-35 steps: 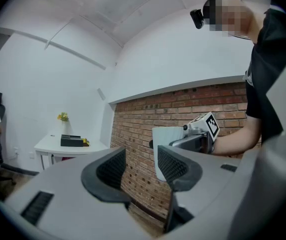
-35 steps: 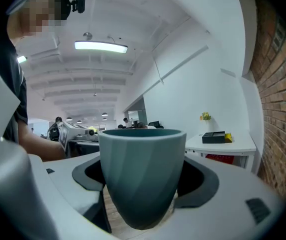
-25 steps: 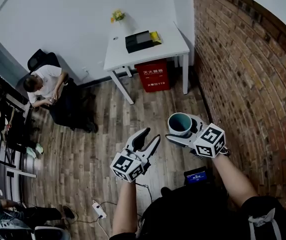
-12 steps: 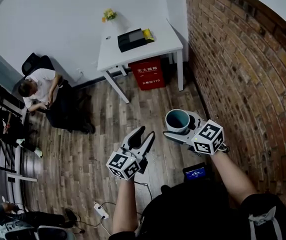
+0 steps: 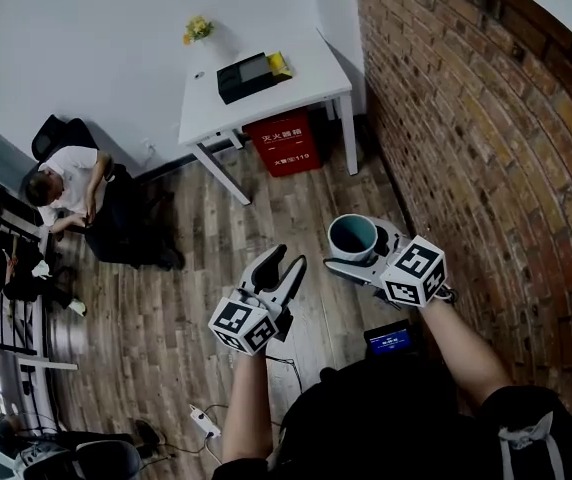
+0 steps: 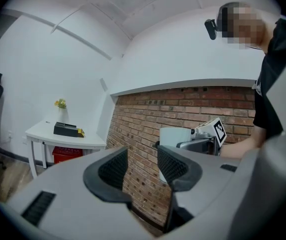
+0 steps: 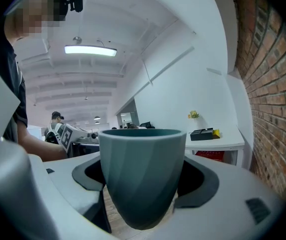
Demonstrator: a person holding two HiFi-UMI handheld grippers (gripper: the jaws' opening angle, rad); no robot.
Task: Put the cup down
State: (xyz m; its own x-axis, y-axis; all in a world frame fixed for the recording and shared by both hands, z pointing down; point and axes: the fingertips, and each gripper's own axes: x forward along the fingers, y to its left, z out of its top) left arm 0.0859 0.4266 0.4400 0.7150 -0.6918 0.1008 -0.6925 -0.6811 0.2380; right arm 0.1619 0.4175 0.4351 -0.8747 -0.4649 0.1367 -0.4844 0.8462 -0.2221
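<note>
A teal cup (image 5: 353, 237) stands upright between the jaws of my right gripper (image 5: 358, 253), which is shut on it above the wooden floor. In the right gripper view the cup (image 7: 143, 173) fills the middle, with both black pads against its sides. My left gripper (image 5: 283, 269) hangs lower left of the cup with its jaws open and nothing between them. In the left gripper view the cup (image 6: 174, 139) and the right gripper's marker cube (image 6: 214, 129) show beyond my left gripper (image 6: 142, 165). A white table (image 5: 296, 85) stands ahead against the wall.
On the table sit a black box (image 5: 245, 76), a yellow item (image 5: 279, 63) and a small flower pot (image 5: 198, 31). A red box (image 5: 288, 144) stands under it. A brick wall (image 5: 486, 138) runs along the right. A seated person (image 5: 76, 198) is at the left.
Both grippers and the cup have shifted toward the table, which now appears further left and lower in the head view. The left jaws stay open and the right grip on the cup is unchanged.
</note>
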